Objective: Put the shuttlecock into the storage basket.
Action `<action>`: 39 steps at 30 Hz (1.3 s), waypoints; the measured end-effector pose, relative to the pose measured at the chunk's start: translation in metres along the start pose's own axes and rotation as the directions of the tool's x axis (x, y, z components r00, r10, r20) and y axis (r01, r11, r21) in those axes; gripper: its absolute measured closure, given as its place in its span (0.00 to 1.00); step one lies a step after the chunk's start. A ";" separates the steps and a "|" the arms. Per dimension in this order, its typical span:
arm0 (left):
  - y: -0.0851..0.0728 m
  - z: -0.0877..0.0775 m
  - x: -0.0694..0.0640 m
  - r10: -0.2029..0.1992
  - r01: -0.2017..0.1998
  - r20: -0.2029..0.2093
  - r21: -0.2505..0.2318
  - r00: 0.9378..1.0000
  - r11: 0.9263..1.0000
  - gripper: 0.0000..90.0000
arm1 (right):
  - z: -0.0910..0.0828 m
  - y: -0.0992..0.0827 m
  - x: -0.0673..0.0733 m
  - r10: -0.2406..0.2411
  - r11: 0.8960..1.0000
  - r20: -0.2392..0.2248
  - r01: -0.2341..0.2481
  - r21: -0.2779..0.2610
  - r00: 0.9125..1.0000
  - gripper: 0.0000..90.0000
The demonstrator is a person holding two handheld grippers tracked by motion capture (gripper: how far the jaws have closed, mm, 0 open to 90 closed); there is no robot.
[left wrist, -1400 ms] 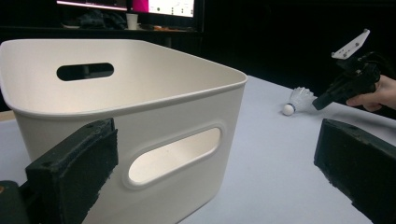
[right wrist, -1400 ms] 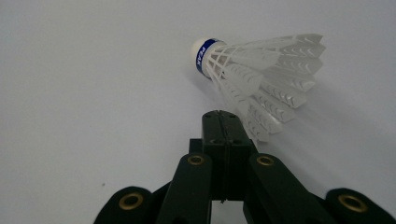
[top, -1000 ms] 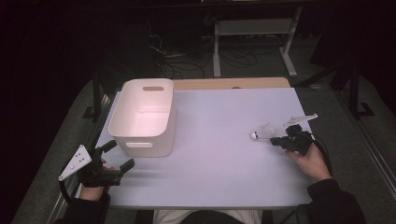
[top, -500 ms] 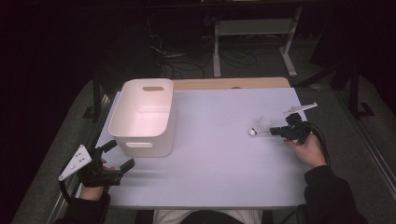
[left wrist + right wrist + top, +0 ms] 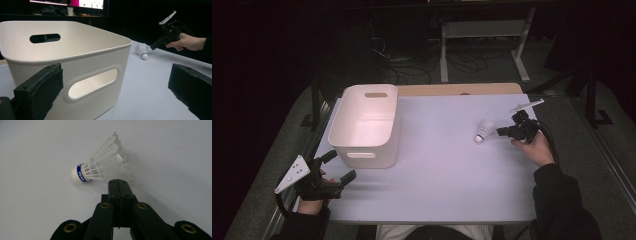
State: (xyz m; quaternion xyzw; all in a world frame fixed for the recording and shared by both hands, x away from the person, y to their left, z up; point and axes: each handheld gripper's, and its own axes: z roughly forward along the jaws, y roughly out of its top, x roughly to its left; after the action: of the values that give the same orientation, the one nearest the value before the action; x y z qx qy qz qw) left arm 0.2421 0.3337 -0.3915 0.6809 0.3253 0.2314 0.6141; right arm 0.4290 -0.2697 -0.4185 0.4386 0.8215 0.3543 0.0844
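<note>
On the right side of the worktop [image 5: 447,165] my right claw [image 5: 119,182] is pressed fully closed with nothing in it, its tip just beside the feather skirt of the shuttlecock [image 5: 100,168]; whether it touches the feathers I cannot tell. The shuttlecock lies on its side, white cork and blue band turned away from my claw, well apart from the white bin [image 5: 364,125] at the left. Nothing stands between the two. My left claw [image 5: 334,167] hangs wide open and empty near the bin's front corner, by its handle slot. From the left gripper view the bin's wall blocks much of the worktop behind it. The surface is pale and plain, with a wooden strip at its far edge. Beyond, the room is dark: cables on the floor and a table frame [image 5: 482,30], hard to make out.
</note>
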 end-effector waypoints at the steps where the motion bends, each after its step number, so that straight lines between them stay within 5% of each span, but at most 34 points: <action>1: 0.000 0.000 0.000 0.001 -0.001 0.000 0.000 1.000 1.000 0.00 | 0.002 0.002 -0.001 0.003 1.000 0.002 -0.003 0.002 1.000 0.99; 22: 0.000 0.000 0.000 0.001 -0.001 0.004 -0.002 1.000 1.000 0.00 | 0.027 0.023 -0.010 0.064 0.998 -0.030 -0.065 -0.013 0.997 0.99; 39: 0.000 0.000 0.000 0.003 -0.003 0.006 -0.002 1.000 1.000 0.00 | 0.046 0.036 0.000 0.030 1.000 -0.069 -0.030 0.009 0.997 0.99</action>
State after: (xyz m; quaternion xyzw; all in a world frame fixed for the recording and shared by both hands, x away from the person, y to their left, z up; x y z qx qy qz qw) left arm 0.2419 0.3339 -0.3915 0.6816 0.3222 0.2305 0.6152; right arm 0.4736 -0.2333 -0.4289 0.4388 0.8186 0.3674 0.0491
